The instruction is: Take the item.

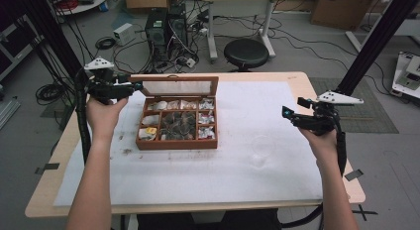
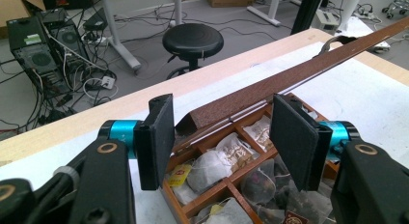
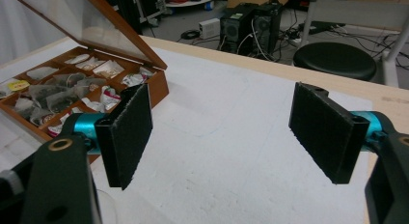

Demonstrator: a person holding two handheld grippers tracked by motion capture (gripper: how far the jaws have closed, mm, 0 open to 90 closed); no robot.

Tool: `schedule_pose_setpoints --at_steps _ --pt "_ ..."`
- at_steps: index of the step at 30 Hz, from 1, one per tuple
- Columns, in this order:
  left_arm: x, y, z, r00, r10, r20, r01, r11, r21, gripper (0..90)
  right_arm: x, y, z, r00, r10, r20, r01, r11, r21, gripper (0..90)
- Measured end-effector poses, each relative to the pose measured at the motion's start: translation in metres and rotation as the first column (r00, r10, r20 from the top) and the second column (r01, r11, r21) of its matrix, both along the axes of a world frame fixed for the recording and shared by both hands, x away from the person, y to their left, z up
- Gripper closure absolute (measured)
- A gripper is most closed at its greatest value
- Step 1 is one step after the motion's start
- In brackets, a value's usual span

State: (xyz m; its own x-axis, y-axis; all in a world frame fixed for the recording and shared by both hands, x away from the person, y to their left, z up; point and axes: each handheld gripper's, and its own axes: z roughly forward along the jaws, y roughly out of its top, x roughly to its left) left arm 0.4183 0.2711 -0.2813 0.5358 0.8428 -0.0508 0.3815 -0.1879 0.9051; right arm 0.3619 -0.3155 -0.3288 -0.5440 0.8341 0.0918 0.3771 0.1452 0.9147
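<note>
The left gripper [image 1: 132, 86] is held up at the left edge of the table, by the raised lid's [image 1: 174, 86] left corner. In the left gripper view its jaws are seen spread wide, with the corner of the lid [image 2: 270, 86] lying between them; neither pad [image 2: 159, 139] is seen to touch the wood, and nothing is gripped. The person's left hand [image 1: 102, 113] is wrapped around the gripper's body, and a grey three-cornered plate [image 1: 99, 64] sits on top of it.

Just to the right, a wooden box [image 1: 177, 123] is set on the white mat [image 1: 198, 165], toward the table's [image 1: 39, 195] left half. Its glass-paned lid is propped open, tilted up and back. The compartments are seen to hold tea bags [image 1: 179, 124], dark ones in the middle section and pale sachets [image 2: 212, 163] in the side ones, with a yellow tag [image 2: 179, 175] near the left end.

Farther right, a bare stretch of mat is left between the box and the right gripper [image 1: 286, 114]. The right gripper is held above the table's right edge in the person's right hand [image 1: 319, 136], well apart from the box. In the right gripper view its jaws are seen wide apart, with only white mat between the pads [image 3: 126, 132], and nothing is held.

Beyond the table, a black stool [image 1: 246, 52] and computer towers [image 1: 166, 29] are seen on the floor.
</note>
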Motion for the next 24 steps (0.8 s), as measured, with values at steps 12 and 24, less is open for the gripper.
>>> schedule_pose_setpoints --at_steps 12,24 --pt "-0.001 0.001 -0.002 1.0000 -0.006 0.002 0.006 1.0000 -0.003 41.1 -0.005 0.020 0.015 0.9958 0.086 0.031 -0.086 0.9962 0.014 24.0" --pt "0.000 -0.001 -0.001 1.0000 0.002 -0.002 -0.002 0.9999 0.010 41.1 -0.010 0.072 0.037 0.9749 0.215 0.057 -0.216 0.9764 0.004 24.1"
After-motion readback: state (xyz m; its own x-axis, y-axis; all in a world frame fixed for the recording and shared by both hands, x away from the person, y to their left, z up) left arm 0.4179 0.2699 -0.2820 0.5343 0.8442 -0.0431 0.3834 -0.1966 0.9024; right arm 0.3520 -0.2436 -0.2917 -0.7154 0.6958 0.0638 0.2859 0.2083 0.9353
